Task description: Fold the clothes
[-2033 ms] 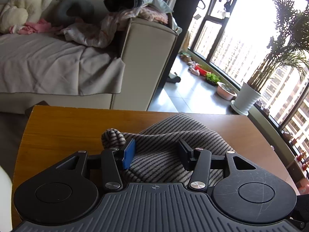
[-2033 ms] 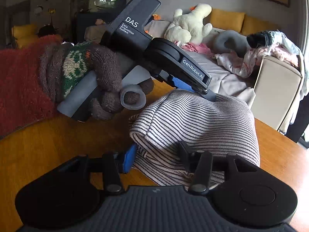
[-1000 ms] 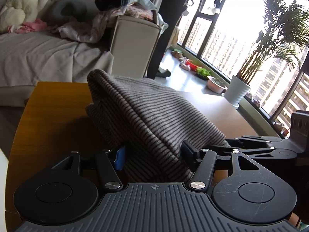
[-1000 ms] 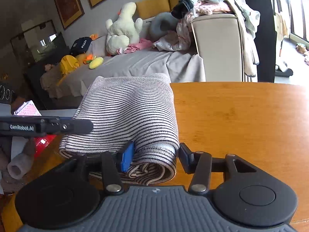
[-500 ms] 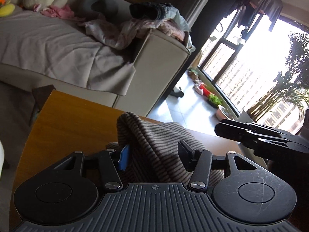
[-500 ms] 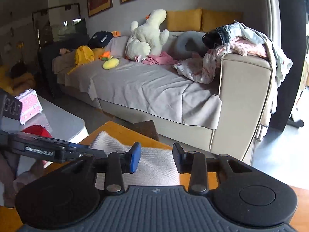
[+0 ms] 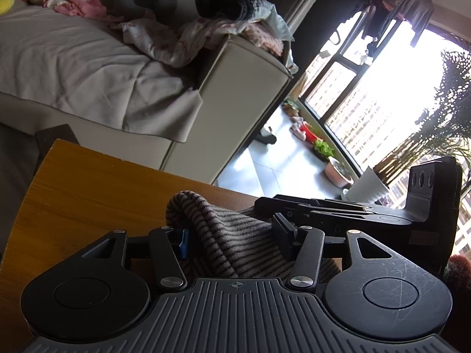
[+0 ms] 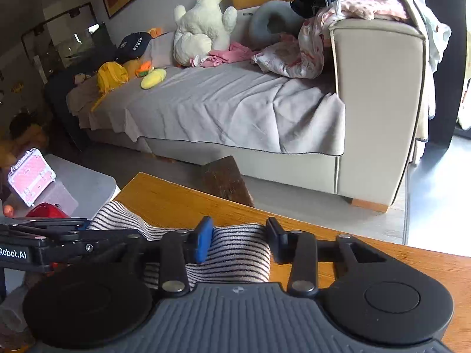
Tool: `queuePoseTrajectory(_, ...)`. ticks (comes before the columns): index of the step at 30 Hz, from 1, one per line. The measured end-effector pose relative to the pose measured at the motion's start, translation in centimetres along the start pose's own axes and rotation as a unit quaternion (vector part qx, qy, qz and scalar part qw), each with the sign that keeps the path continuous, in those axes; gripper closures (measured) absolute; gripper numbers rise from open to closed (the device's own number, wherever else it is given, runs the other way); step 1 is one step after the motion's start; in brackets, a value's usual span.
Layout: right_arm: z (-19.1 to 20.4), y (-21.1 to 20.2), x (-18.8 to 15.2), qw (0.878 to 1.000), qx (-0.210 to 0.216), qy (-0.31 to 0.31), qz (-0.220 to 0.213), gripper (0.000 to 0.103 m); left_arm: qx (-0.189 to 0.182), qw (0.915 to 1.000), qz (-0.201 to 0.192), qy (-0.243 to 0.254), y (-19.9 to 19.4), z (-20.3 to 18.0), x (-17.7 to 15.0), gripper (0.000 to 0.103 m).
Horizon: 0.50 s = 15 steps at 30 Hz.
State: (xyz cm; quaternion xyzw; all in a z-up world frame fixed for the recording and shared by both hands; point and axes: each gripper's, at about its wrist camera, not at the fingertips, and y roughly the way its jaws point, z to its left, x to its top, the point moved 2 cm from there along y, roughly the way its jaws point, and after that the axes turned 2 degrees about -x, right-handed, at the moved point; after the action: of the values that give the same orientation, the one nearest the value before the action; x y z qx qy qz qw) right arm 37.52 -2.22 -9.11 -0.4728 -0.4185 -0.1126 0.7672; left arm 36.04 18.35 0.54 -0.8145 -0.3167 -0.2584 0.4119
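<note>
ribbed striped knit garment (image 8: 235,250) on smooth, satin-sheened wooden table (image 8: 182,203), matt cloth sofa cover (image 8: 223,103)

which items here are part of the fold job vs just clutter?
In the job:
- striped knit garment on the wooden table
- left gripper, open around a fold of it
- right gripper, open around its edge

Lying about:
- cream plush toy
- grey ring-shaped neck pillow
- heap of clothes on the beige sofa arm
- pink case
</note>
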Motion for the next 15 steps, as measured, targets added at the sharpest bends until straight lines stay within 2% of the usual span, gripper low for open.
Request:
queuePoseTrajectory(2, -0.2, -1.4, 0.4, 0.999, 0.036, 0.018, -0.014, 0.083, -0.007, 0.9998, -0.019, 0.009, -0.9, -0.3, 0.1, 0.071)
queuePoseTrajectory(4, -0.9, -2.9, 0.8, 0.996, 0.071, 0.045, -0.032, 0.084, -0.025, 0.9989, -0.037, 0.015, -2.4, -0.4, 0.1, 0.074)
queuePoseTrajectory(6, -2.0, -3.4, 1.1, 0.994, 0.077, 0.065, -0.036, 0.084, -0.021, 0.9989, -0.033, 0.025, -2.9, -0.2, -0.2, 0.078)
queuePoseTrajectory(7, -2.3, -3.0, 1.0, 0.996, 0.063, 0.063, -0.033, 0.085, -0.012, 0.9991, -0.026, 0.03, -2.9, 0.0, -0.4, 0.079)
queuePoseTrajectory(8, -2.6, -2.4, 0.7, 0.997, 0.042, 0.056, -0.025, 0.09, 0.001, 0.9992, -0.017, 0.035, -2.5, 0.2, -0.7, 0.08)
queuePoseTrajectory(9, -2.7, -1.7, 0.4, 0.999, 0.019, 0.048, -0.016, 0.102, 0.016, 0.9991, -0.009, 0.039, -2.1, 0.5, -1.0, 0.081)
queuePoseTrajectory(12, -3.9, 0.2, -1.4, 0.998, -0.037, 0.043, 0.018, 0.103, 0.028, 0.9988, -0.006, 0.041, -1.6, 1.0, -1.6, 0.081)
queuePoseTrajectory(15, -4.9, -0.4, -2.7, 0.997, -0.048, 0.058, 0.021, 0.102, 0.031, 0.9982, -0.006, 0.05, -1.8, 1.1, -1.6, 0.079)
